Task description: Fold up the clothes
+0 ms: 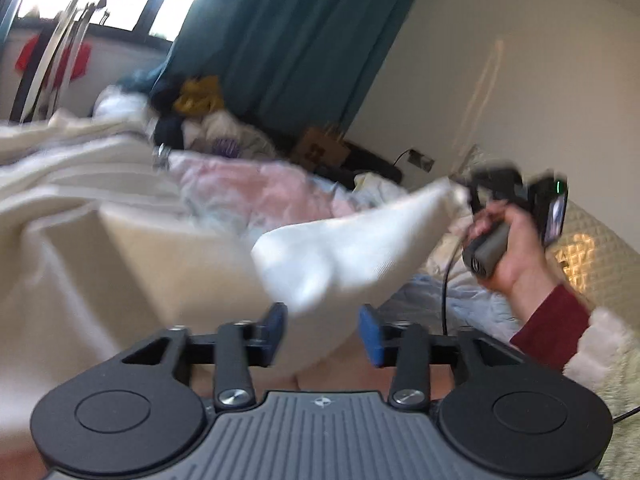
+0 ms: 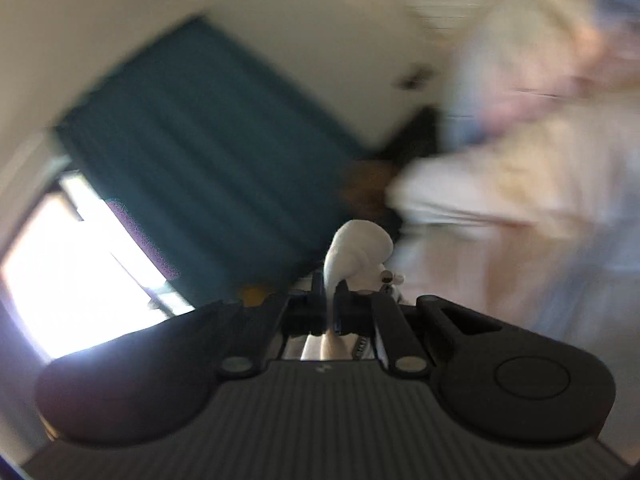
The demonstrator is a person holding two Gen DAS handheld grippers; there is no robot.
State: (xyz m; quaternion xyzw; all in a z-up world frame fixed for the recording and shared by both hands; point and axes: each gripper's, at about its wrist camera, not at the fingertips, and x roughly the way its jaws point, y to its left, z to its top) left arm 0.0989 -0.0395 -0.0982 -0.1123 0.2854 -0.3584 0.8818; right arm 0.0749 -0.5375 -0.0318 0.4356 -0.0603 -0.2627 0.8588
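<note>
While my right gripper (image 2: 330, 300) pinches the white knitted sock (image 1: 352, 244) aloft at two o'clock, my spread left gripper (image 1: 323, 330) should catch its dangling end squarely.

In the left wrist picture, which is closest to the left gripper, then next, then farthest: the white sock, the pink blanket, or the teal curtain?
From the left gripper:
1. White sock, hanging just ahead of it.
2. Pink blanket, farther back on the bed.
3. Teal curtain, at the far wall.
</note>
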